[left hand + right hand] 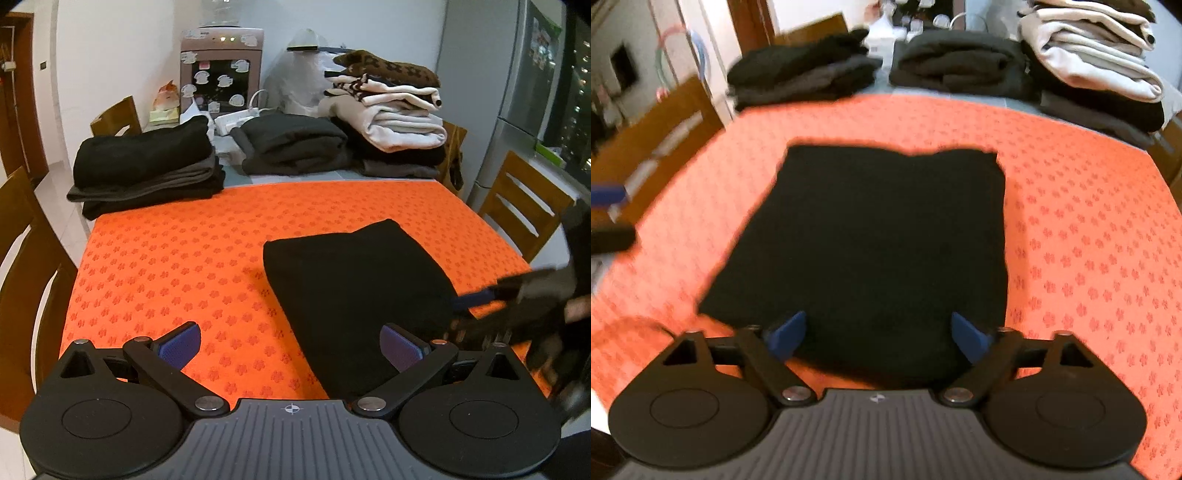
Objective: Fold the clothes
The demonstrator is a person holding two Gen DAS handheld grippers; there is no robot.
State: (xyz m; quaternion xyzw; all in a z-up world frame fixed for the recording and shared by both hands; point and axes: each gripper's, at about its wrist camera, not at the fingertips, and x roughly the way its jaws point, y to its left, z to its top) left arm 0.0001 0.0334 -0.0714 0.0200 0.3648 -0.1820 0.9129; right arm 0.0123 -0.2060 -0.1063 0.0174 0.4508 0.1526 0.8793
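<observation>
Already the black garment (pixel 879 251) lies folded mid-frame on the orange mat (pixel 1089 221); both grippers, left (pixel 291 347) and right (pixel 879 336), have jaws open, empty; only stacking seems left.

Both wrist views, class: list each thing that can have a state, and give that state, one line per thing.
Black garment: folded flat on the orange mat, not gripped.
Left gripper: open, empty.
Right gripper: open, empty, above the garment's near edge.
Dark pile: folded, stacked.
Light pile: folded, stacked.
</observation>
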